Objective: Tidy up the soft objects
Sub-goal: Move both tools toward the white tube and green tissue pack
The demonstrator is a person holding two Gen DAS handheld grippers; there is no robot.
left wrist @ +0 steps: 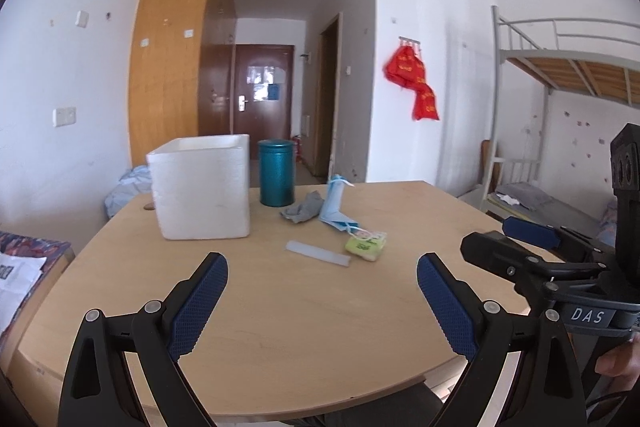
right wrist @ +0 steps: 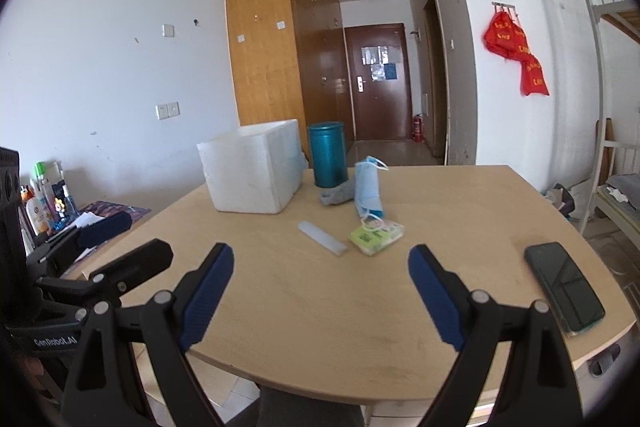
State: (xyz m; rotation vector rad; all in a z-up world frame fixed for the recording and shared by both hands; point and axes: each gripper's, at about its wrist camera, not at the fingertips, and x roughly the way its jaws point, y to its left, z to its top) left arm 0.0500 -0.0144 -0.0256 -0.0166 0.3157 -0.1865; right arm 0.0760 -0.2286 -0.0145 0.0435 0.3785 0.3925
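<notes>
While both grippers, the left gripper (left wrist: 322,269) and the right gripper (right wrist: 321,261), hang wide apart over the table's (left wrist: 304,323) near edge, the blue mask (left wrist: 334,203) and grey cloth (left wrist: 304,210) lie mid-table beside the foam box (left wrist: 200,187). Only the right view shows a phone (right wrist: 564,285) by the right edge.

Blue face mask (right wrist: 367,187) leaning against teal canister (right wrist: 327,155), beside white foam box (right wrist: 252,173).

Crumpled grey sock (left wrist: 303,211), blue face mask (left wrist: 335,203) propped upright beside it, green tissue pack (left wrist: 366,246) nearby.
</notes>
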